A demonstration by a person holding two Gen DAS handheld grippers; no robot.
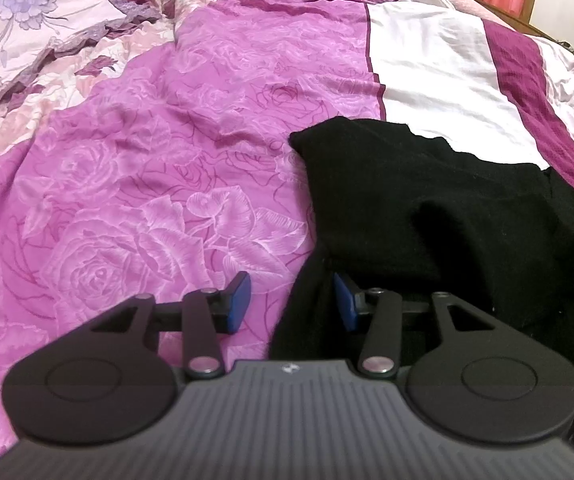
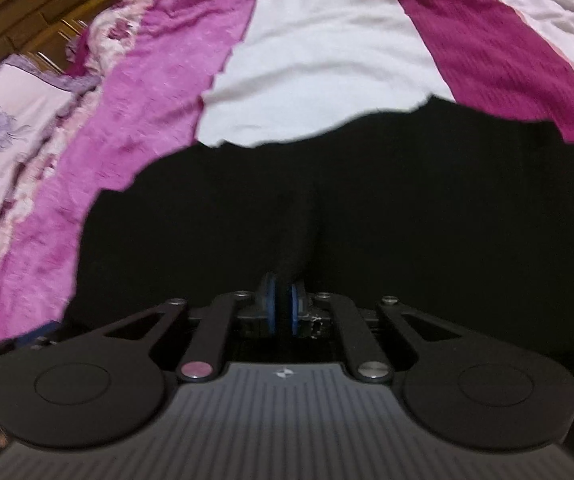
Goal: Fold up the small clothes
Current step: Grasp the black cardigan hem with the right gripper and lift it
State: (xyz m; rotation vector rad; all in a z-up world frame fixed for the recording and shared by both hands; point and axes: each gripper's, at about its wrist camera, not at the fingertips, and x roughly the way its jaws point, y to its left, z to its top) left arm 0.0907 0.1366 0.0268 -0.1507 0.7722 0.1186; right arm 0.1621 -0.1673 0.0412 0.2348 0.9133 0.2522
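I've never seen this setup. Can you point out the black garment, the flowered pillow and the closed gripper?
black garment (image 1: 427, 200), left wrist view, upper flat part.
flowered pillow (image 1: 19, 4), left wrist view, purple flower print.
right gripper (image 2: 283, 308), right wrist view, between its pads.

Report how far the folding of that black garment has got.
Done: nothing looks folded; the black garment lies rumpled on the pink floral bedspread. In hand: the right gripper pinches its fabric; the left gripper is open at its edge. Left: every fold.

Black garment, rumpled, partly folded, on bedspread
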